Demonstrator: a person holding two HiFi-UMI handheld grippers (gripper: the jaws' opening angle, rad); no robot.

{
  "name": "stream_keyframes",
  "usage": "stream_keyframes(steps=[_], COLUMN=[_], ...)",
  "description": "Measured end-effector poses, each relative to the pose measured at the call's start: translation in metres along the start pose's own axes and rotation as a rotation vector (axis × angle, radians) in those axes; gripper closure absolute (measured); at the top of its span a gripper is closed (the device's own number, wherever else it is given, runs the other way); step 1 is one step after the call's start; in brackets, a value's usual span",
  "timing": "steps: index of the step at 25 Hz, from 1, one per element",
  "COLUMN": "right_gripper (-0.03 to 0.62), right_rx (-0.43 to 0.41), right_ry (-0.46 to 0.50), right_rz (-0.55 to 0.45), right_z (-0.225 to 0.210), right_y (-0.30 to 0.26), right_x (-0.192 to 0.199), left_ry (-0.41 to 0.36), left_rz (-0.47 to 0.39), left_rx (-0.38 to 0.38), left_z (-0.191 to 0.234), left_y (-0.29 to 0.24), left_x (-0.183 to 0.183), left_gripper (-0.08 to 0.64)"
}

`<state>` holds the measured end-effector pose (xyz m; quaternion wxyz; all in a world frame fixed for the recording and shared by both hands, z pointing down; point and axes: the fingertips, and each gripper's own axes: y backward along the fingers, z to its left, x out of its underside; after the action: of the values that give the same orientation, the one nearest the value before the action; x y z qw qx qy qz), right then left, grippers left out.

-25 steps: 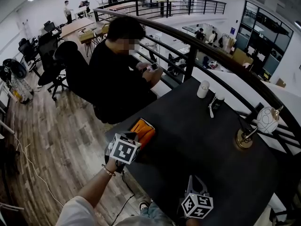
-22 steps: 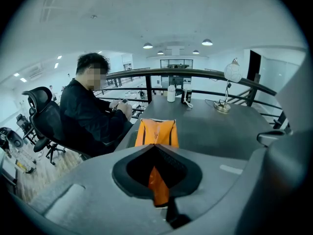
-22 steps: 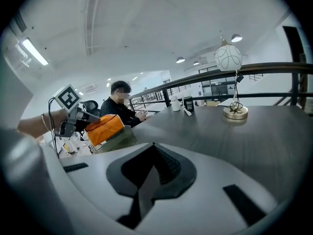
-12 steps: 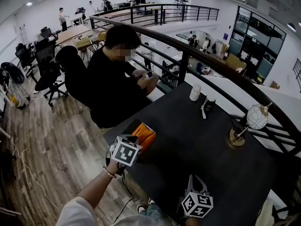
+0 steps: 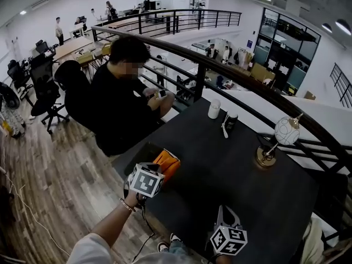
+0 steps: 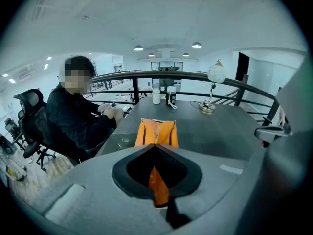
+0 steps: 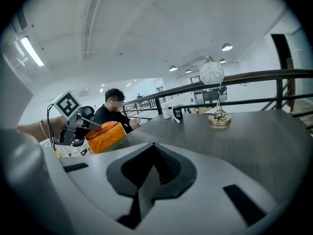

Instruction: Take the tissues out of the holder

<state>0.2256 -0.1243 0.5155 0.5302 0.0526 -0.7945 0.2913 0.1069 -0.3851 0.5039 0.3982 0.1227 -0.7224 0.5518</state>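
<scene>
An orange fabric tissue holder (image 5: pixel 168 163) lies at the near left edge of the dark table (image 5: pixel 231 169). It also shows in the left gripper view (image 6: pixel 156 131) and the right gripper view (image 7: pixel 105 136). My left gripper (image 5: pixel 155 170) sits at its near end with the jaws shut, and a strip of orange fabric shows between them (image 6: pixel 155 145). From the right gripper view the left gripper (image 7: pixel 93 125) touches the holder's top edge. My right gripper (image 5: pixel 226 213) hovers over the table's near edge, jaws shut with nothing in them (image 7: pixel 154 146). No tissue is visible.
A person (image 5: pixel 121 98) sits at the table's far left corner, hands on a phone. A white cup (image 5: pixel 214 109) and a dark cup (image 5: pixel 231 121) stand at the far edge. A globe lamp (image 5: pixel 268 155) stands right. A black railing (image 5: pixel 247 87) runs behind the table.
The head view has swung, so the whole scene sits lower and further left. Both grippers keep their places relative to the holder and table.
</scene>
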Motion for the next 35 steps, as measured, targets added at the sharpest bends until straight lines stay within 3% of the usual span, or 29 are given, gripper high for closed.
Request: stream_keyframes(steps=[14,20,31,35], right_gripper=[0.586,0.586,0.586,0.586], right_rx=[0.120,0.151,0.180,0.177], right_ry=[-0.052,-0.069,-0.084,-0.082], right_rz=[-0.027,-0.029,-0.027,-0.026], right_z=[-0.042,-0.048,-0.052,-0.050], right_y=[0.039,0.054,0.067,0.069], right_x=[0.006,0.012,0.023,0.025], left_ry=[-0.052,-0.066,-0.059,-0.015], left_rz=[0.011,0.017,0.074,0.080], left_rx=[0.101,0.151,0.106,0.100], left_z=[-0.058,-0.077,-0.094,-0.092], left_y=[-0.016,-0.033,-0.037,-0.047], left_x=[-0.001,0.017,0.041,0.058], left_gripper=[0.549,0.549,0.551,0.551])
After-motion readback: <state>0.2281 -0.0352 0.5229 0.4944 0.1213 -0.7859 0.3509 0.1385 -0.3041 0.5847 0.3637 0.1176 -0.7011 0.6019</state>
